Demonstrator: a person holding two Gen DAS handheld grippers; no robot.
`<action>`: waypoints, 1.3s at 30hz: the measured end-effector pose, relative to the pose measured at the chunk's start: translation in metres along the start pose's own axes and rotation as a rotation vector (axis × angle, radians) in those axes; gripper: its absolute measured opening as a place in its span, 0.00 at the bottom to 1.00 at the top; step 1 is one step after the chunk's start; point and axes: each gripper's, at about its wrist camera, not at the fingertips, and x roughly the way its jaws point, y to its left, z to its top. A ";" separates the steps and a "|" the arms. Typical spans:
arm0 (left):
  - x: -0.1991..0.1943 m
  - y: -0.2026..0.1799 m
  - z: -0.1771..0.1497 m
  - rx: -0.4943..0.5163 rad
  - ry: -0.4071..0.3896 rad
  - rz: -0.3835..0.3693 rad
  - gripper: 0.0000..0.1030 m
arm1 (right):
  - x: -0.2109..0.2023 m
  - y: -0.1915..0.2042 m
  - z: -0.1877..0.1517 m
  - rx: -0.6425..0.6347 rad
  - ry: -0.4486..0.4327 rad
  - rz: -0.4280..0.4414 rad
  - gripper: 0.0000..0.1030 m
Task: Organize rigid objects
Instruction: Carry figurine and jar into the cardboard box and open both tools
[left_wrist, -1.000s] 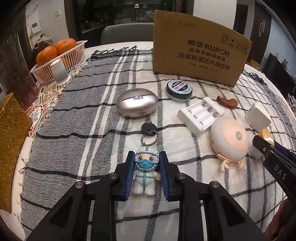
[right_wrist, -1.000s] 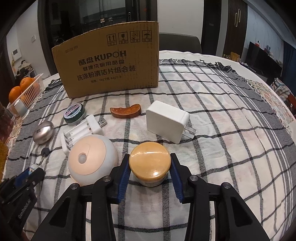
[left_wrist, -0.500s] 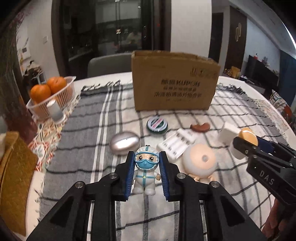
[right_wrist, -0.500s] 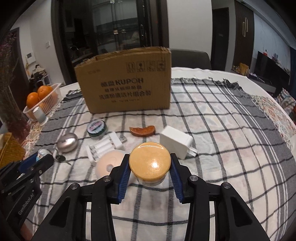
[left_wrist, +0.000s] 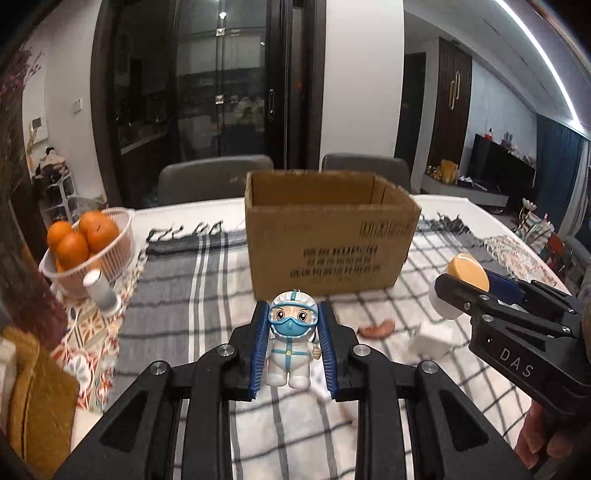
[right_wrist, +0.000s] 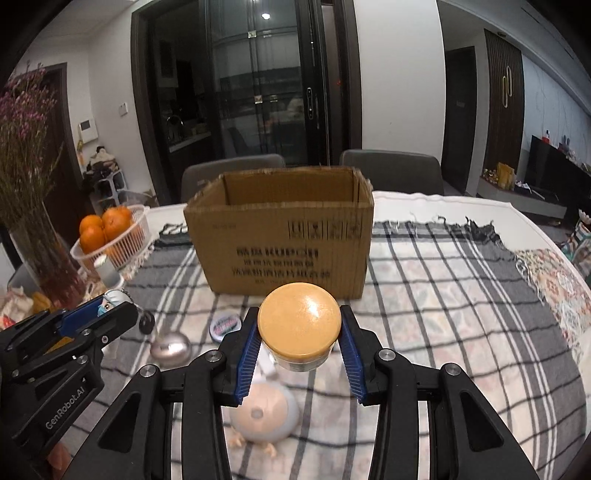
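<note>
My left gripper (left_wrist: 293, 347) is shut on a small white-and-blue medic figure keychain (left_wrist: 291, 343), held above the checked cloth. My right gripper (right_wrist: 299, 350) is shut on a jar with an orange lid (right_wrist: 299, 326), also lifted; it shows at the right of the left wrist view (left_wrist: 467, 277). An open brown cardboard box (left_wrist: 328, 240) stands ahead of both grippers, also in the right wrist view (right_wrist: 284, 240). On the cloth lie a brown curved piece (left_wrist: 376, 328), a white charger (left_wrist: 432, 338), a silver oval case (right_wrist: 170, 349), a round green tin (right_wrist: 225, 325) and a round peach night light (right_wrist: 264, 415).
A white basket of oranges (left_wrist: 88, 245) and a small white cylinder (left_wrist: 99, 291) stand at the left of the table. A vase of purple flowers (right_wrist: 33, 221) is at the far left. Two grey chairs (left_wrist: 214, 181) stand behind the box. A woven mat (left_wrist: 33, 398) lies at the left edge.
Both grippers have risen from the table with their objects and now face the box's open top from higher up. The keychain's key has left the cloth.
</note>
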 end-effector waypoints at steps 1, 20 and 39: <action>0.001 0.000 0.005 0.001 -0.003 -0.009 0.26 | 0.001 -0.001 0.006 0.005 -0.007 0.005 0.41; 0.041 0.002 0.133 0.015 -0.038 -0.049 0.26 | 0.037 -0.010 0.118 0.044 -0.049 0.056 0.41; 0.140 -0.006 0.183 0.030 0.199 -0.058 0.26 | 0.135 -0.036 0.167 0.041 0.195 0.084 0.41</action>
